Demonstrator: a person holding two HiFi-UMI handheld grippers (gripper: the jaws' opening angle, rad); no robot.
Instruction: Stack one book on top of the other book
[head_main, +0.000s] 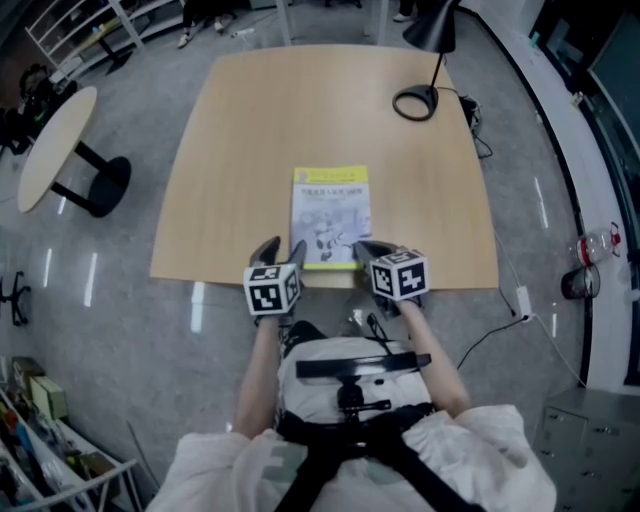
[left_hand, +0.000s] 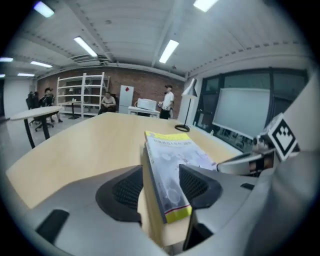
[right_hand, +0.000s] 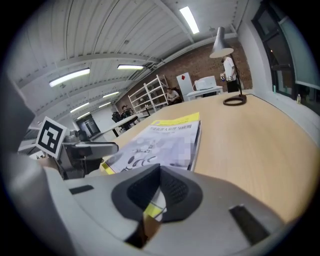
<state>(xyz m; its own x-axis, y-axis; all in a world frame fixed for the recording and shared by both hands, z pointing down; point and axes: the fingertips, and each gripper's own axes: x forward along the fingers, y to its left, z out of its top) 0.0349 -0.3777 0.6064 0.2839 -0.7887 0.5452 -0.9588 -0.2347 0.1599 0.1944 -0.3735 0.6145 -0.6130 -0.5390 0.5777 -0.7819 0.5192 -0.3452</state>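
Now: left gripper (left_hand: 161, 186) wide, book (head_main: 331, 215) between jaws; right gripper (right_hand: 159, 187) closed at corner.

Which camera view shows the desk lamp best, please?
The right gripper view: the desk lamp stands whole, shade to ring base. The head view looks down on it; the left gripper view shows it small.

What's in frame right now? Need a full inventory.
table: one, light wood, centre.
book: one visible, yellow and white cover, table's near edge.
desk lamp: one, black, table's far right corner.
round side table: one, pale top, floor at left.
shelving: one, white, against brick back wall.
people: several, far back near the shelving.
left gripper: grey, open, straddling the book's near left corner.
right gripper: grey, shut, at the book's near right corner.
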